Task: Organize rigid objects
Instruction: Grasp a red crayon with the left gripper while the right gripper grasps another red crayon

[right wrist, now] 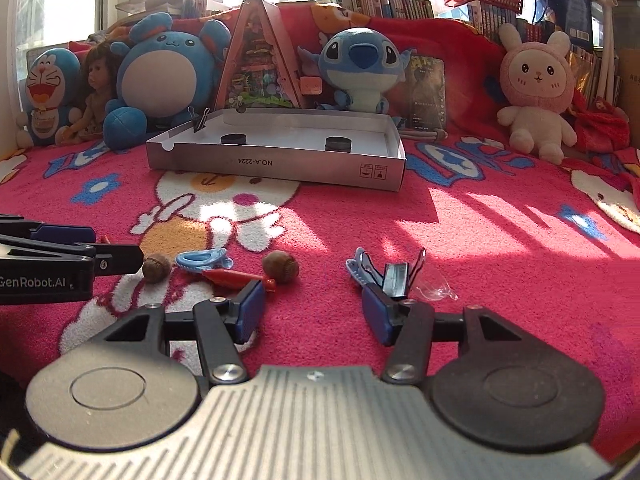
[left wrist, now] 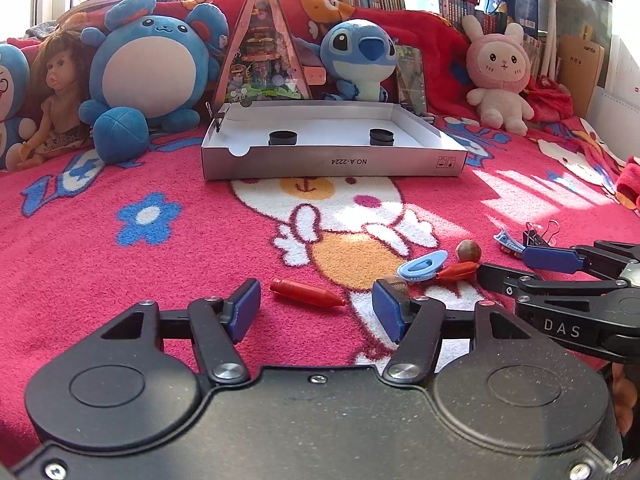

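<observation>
Red blanket lay under both tools: left tool [left wrist: 316, 308] gaped empty, red crayon [left wrist: 306, 293] lying crosswise between its fingers, tip rightward; right tool [right wrist: 314, 308] likewise parted, empty.

Bright backlight from blown-out windows [right wrist: 56, 12], sun patches on blanket [right wrist: 460, 216] — fisheye-curved edges.

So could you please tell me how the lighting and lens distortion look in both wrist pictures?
Left wrist view: window glare washes out the top, sunlit stripes on the blanket. Right wrist view: the same blown-out windows, bright patches beside the box; fisheye curves both views' edges.
</observation>
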A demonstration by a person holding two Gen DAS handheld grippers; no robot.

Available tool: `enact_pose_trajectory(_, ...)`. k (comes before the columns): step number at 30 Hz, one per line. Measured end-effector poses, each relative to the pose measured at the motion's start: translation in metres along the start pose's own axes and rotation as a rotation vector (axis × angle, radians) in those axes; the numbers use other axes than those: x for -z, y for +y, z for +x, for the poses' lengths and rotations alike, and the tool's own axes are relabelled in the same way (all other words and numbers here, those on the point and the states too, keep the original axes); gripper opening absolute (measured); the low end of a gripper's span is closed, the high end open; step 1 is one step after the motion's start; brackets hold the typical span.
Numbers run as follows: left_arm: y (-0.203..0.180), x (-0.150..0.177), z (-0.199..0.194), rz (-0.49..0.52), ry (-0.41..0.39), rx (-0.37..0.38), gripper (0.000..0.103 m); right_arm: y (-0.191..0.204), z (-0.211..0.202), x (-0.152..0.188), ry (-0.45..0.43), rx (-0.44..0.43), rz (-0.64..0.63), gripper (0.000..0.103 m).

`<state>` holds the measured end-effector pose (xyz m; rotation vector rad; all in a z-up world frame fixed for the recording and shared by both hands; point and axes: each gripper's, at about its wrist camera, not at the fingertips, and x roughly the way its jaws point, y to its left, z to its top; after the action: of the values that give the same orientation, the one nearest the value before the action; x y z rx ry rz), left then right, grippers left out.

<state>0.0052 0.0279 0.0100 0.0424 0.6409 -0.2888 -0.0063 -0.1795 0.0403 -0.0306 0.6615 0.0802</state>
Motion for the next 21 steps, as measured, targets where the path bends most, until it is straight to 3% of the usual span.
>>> enact_pose_trajectory(3, 0.001, 0.001, -0.005, 0.006, -0.001, -0.003, 0.066, -0.003, -0.001, 0.0, -0.005, 0.013, 0.017, 0.069)
enact_pose_trajectory(8, -0.002, 0.005, -0.003, 0.088, -0.014, -0.077, 0.066, 0.001, -0.011, 0.001, -0.032, -0.063, 0.036, 0.069)
enact_pose_trajectory(17, 0.001, 0.005, 0.01, 0.06, -0.009, -0.049, 0.065, 0.023, -0.007, 0.0, -0.038, -0.133, 0.025, 0.069)
enact_pose_trajectory(21, -0.001, 0.006, 0.013, 0.078, -0.024, -0.045, 0.059, 0.027, -0.006, 0.002, -0.05, -0.132, 0.005, 0.069)
